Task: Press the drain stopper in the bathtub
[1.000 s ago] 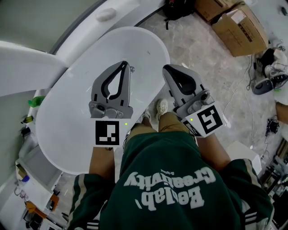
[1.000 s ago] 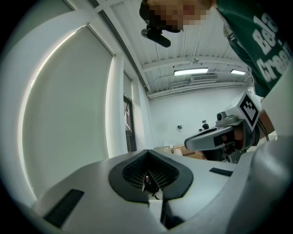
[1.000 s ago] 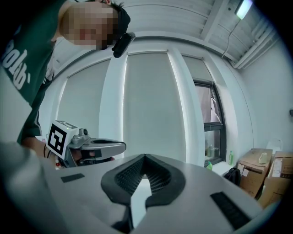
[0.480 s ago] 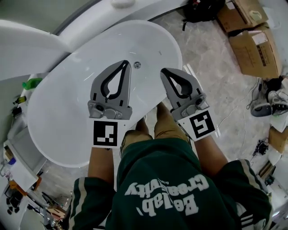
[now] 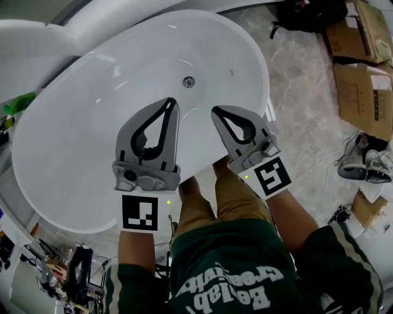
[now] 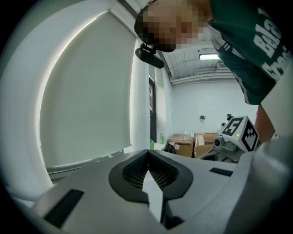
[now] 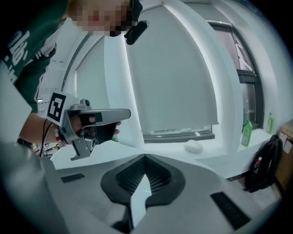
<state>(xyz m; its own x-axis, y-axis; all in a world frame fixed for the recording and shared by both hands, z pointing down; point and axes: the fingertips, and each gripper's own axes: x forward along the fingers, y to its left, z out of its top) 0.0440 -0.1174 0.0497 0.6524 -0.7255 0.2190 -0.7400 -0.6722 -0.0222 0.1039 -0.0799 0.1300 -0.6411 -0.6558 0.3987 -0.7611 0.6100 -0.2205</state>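
The white oval bathtub (image 5: 73, 141) fills the upper left of the head view. Its round chrome drain stopper (image 5: 189, 81) sits on the tub floor near the far end. My left gripper (image 5: 170, 102) hovers over the tub with its jaws shut and empty, tips just short of the stopper. Beside it, my right gripper (image 5: 215, 111) is over the tub's near rim, also shut on nothing. Both gripper views look upward: the left gripper (image 6: 149, 153) and right gripper (image 7: 145, 157) each show closed jaws with nothing between them.
Cardboard boxes (image 5: 362, 67) and a black bag (image 5: 313, 12) lie on the marble floor to the right, shoes (image 5: 362, 165) further down. A green bottle (image 5: 18, 101) stands on the ledge at left. Clutter sits at lower left. The person's legs stand against the tub's near side.
The view has swung over the tub, which now fills more of the picture. The drain stopper shows clear ahead of the left gripper's tips. Both grippers stay shut.
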